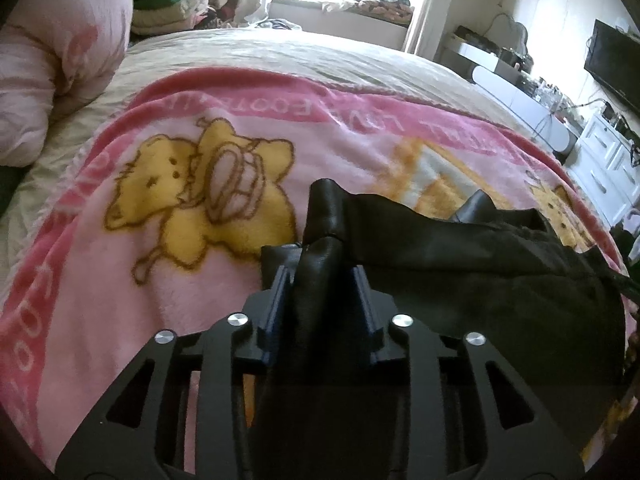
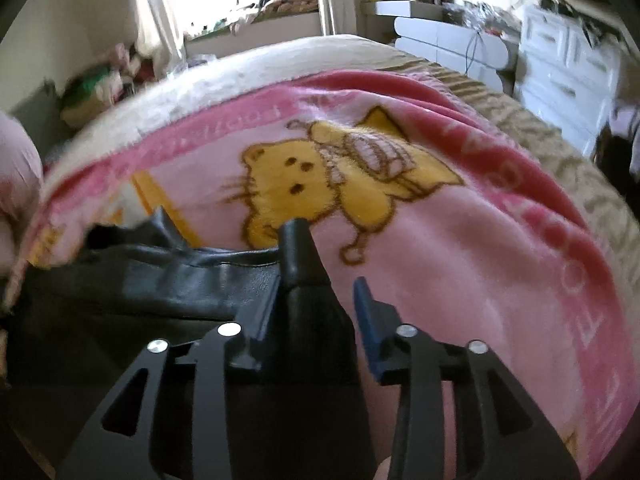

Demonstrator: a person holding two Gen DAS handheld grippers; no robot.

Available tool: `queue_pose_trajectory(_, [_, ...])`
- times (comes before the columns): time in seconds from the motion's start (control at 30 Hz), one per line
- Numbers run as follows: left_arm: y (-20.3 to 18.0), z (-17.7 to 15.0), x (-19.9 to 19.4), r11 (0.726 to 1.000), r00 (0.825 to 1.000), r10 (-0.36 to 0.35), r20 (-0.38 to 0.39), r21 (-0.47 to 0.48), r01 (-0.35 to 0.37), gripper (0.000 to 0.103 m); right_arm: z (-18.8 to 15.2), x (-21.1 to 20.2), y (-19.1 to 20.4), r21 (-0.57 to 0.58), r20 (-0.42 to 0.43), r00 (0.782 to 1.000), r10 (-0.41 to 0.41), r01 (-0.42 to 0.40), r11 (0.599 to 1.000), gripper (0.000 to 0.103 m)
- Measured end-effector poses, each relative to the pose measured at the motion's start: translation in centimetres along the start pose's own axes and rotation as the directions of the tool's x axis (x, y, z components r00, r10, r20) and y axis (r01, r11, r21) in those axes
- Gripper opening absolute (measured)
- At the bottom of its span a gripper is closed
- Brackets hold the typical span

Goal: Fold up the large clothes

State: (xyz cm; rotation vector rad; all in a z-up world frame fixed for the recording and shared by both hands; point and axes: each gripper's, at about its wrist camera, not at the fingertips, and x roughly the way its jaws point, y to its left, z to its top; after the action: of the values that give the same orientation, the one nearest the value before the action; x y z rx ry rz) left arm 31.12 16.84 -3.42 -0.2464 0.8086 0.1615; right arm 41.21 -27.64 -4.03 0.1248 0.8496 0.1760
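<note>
A black leather-like garment (image 1: 472, 264) lies bunched on a pink cartoon-bear blanket (image 1: 180, 216) on a bed. My left gripper (image 1: 322, 276) is shut on a fold of the garment's left end, which sticks up between the blue pads. In the right wrist view the same garment (image 2: 160, 276) stretches off to the left. My right gripper (image 2: 320, 284) holds a bunched corner of the garment; the fabric presses the left pad, and a gap shows at the right pad (image 2: 366, 300).
A pink duvet roll (image 1: 52, 64) lies at the bed's left. Piled clothes (image 1: 176, 0) sit beyond the bed near the window. White drawers (image 1: 608, 160) and a TV (image 1: 616, 64) stand on the right. The blanket also shows in the right wrist view (image 2: 460, 240).
</note>
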Motion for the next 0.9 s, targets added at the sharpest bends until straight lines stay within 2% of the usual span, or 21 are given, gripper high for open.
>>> queue_pose_trajectory(0.03, [0.0,0.0,-0.2,1.000,1.000,-0.003,0.000,-0.004,0.003,0.036,-0.2,-0.6,-0.4,0.019,0.003,1.000,0.017,-0.017,1.000,0.058])
queue_pose_trajectory(0.1, [0.1,0.0,-0.8,1.000,1.000,0.000,-0.001,-0.002,0.000,0.055,-0.8,-2.0,-0.9,0.048,0.010,0.998,0.060,-0.060,0.997,0.063])
queue_pose_trajectory(0.17, [0.2,-0.2,-1.7,1.000,1.000,0.008,0.006,-0.005,-0.008,0.064,-1.9,-3.6,-1.3,0.064,0.016,0.994,0.105,-0.106,0.992,0.078])
queue_pose_trajectory(0.2, [0.5,-0.4,-2.4,1.000,1.000,0.008,0.014,-0.019,-0.008,0.068,-2.5,-4.4,-1.3,0.069,0.018,0.993,0.119,-0.120,0.990,0.081])
queue_pose_trajectory(0.33, [2.2,-1.2,-4.8,0.994,0.999,-0.039,0.028,-0.096,0.041,0.077,-5.2,-7.2,-1.5,0.088,0.026,0.980,0.196,-0.198,0.976,0.086])
queue_pose_trajectory(0.5, [3.6,-2.8,-6.8,0.982,0.994,-0.112,0.012,-0.150,0.113,0.086,-7.8,-9.4,-1.9,0.109,0.030,0.973,0.230,-0.232,0.967,0.089])
queue_pose_trajectory(0.67, [4.2,-5.0,-5.9,0.948,0.970,-0.238,-0.043,-0.227,0.222,0.091,-9.7,-9.5,-2.6,0.130,-0.008,0.971,0.238,-0.235,0.963,0.089])
queue_pose_trajectory(0.77, [4.0,-6.3,-4.8,0.929,0.956,-0.284,-0.078,-0.269,0.254,0.091,-10.7,-8.5,-3.5,0.180,-0.039,0.964,0.265,-0.254,0.950,0.085])
queue_pose_trajectory(0.83, [3.5,-7.1,-4.4,0.920,0.945,-0.312,-0.095,-0.277,0.276,0.083,-11.3,-7.8,-4.1,0.219,-0.055,0.953,0.296,-0.278,0.935,0.066])
queue_pose_trajectory(0.87, [3.1,-7.4,-4.4,0.928,0.950,-0.296,-0.102,-0.266,0.261,0.078,-11.5,-7.5,-4.1,0.222,-0.067,0.950,0.304,-0.283,0.933,0.053])
queue_pose_trajectory(0.9, [2.5,-7.8,-4.6,0.941,0.958,-0.269,-0.101,-0.238,0.239,0.072,-11.7,-7.2,-4.1,0.219,-0.075,0.945,0.317,-0.294,0.930,0.050])
